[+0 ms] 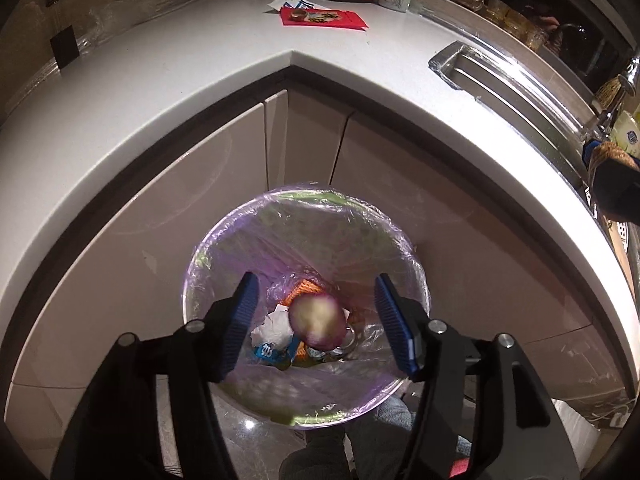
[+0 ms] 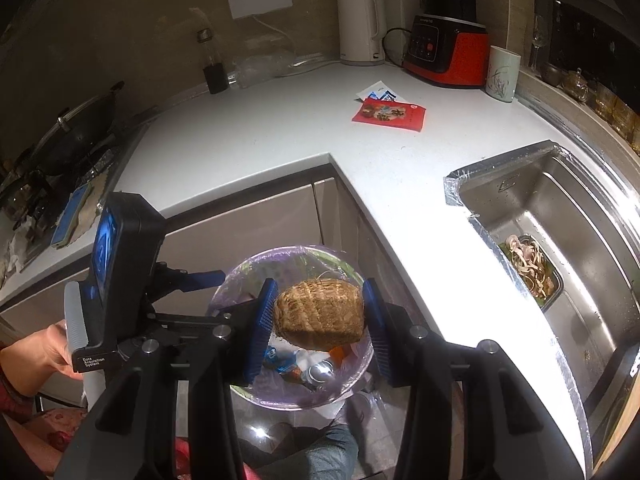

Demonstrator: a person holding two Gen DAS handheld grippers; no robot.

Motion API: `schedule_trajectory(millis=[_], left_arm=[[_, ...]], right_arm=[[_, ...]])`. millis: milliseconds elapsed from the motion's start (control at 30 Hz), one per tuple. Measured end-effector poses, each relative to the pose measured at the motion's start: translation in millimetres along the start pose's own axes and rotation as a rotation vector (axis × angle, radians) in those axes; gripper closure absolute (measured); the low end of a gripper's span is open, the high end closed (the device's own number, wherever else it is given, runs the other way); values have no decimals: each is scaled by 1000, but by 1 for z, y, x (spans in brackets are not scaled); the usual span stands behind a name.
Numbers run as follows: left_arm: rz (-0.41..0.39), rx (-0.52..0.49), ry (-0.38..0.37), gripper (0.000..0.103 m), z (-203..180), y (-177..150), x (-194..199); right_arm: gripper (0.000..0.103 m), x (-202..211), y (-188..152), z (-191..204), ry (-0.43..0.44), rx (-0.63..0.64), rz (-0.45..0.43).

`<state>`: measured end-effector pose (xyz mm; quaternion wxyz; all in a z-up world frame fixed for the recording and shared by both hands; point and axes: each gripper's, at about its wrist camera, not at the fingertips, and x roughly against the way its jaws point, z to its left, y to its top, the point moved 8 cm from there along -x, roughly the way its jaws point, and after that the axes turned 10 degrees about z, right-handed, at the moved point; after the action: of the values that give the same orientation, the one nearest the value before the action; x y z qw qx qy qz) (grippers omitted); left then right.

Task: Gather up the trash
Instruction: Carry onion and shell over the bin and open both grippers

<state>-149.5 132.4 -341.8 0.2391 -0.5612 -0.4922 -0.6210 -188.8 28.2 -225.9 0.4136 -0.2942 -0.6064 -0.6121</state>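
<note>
Above the round purple-lined trash bin point(image 1: 306, 304), the left gripper point(image 1: 314, 320) gaped wide, a blurred purple-white onion piece point(image 1: 317, 326) apparently dropping free. At three o'clock, the right gripper point(image 2: 319, 320) pinched a rough brown root chunk point(image 2: 320, 314); releasing seemed next. Beyond, a red packet point(image 2: 389, 114) lay on the white tabletop point(image 2: 260, 132).

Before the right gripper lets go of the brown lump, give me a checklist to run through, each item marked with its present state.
1. Brown root-like lump sits between the right gripper jaws, both pads seemingly touching: ok.
2. Lump is over the trash bin opening in the right wrist view: ok.
3. Left gripper jaws are open with nothing between the pads: ok.
4. Purple-skinned round piece is inside the bin outline, blurred; already landed or in mid-air: cannot tell.
5. Purple liner is stretched over the rim, opening unobstructed: ok.
6. Trash left on the counter, red packet and the paper beside it: not ok.
</note>
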Motion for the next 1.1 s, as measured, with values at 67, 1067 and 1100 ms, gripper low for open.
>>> schedule_trajectory(millis=[67,1067,1100], left_arm=[[9,-11,1,42,-3,-3,-4],[-162,112,109,19,69,6,100],[-161,119,113,19,72,6,101]], right_arm=[[59,-1,-3,-2,0,-6,6],[40,-121,-14,41,80,90,152],[31,-124,-12,43,78,94,151]])
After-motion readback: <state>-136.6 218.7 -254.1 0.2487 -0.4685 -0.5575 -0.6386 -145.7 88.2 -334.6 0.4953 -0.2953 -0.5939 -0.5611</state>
